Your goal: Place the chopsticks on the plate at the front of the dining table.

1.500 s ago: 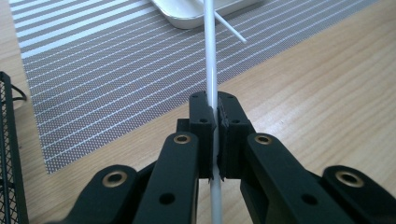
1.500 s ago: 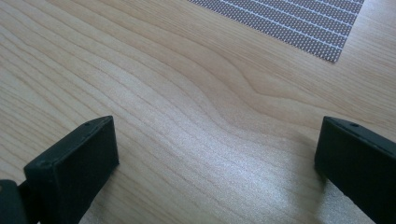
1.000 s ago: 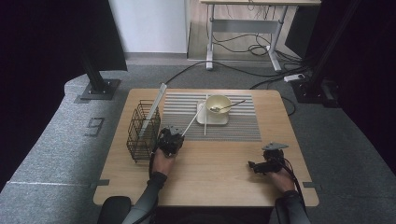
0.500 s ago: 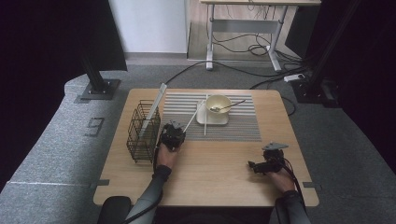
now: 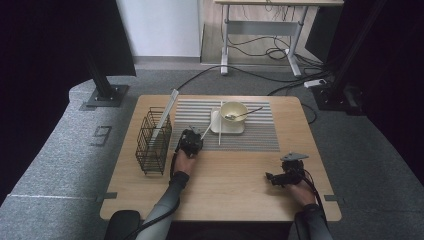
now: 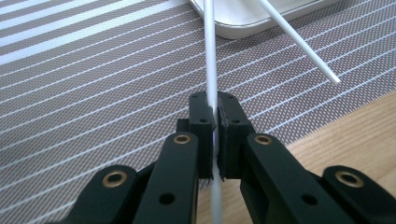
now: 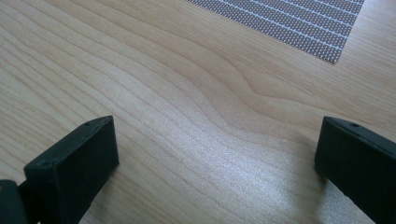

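A: What is the left tool [image 6: 215, 105] doing?
B: It is squeezed tight on a thin white stick [image 6: 209, 56]. The stick runs from between its tips out over the striped mat [image 6: 93, 84], with a second stick [image 6: 299, 44] beside it.
A: And the right tool [image 7: 215, 154]?
B: Wide open, with bare tabletop [image 7: 187, 93] under it.
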The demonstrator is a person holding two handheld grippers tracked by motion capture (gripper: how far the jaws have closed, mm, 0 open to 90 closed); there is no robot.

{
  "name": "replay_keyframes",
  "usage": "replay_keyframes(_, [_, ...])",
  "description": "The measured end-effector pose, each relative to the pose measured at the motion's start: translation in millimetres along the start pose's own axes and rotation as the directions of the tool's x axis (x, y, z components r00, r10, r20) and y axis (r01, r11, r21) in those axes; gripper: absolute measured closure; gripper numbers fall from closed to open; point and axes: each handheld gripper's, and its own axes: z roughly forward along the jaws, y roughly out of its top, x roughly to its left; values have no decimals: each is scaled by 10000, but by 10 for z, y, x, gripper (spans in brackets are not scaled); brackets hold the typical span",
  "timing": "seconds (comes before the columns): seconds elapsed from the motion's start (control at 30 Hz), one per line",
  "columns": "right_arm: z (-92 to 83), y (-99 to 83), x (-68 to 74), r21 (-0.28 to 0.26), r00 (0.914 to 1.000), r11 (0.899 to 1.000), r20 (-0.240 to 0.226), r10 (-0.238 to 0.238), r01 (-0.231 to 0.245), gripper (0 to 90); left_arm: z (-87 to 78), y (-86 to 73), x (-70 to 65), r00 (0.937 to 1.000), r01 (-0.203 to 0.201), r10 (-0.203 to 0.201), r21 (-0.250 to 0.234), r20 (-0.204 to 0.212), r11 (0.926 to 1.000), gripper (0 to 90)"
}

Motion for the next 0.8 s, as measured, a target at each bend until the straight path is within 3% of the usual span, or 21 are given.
replay_keyframes(0.27, [2,2,1,-2,10000,10000,-4,8,-8,0,132,47,2,9999,-57,58,132,-125,9999,855])
replay_keyframes(0.8, [7,7,4,-3,10000,10000,-3,9,-9,0,331,171,-39,9998,-65,66,-7,179,10000,845])
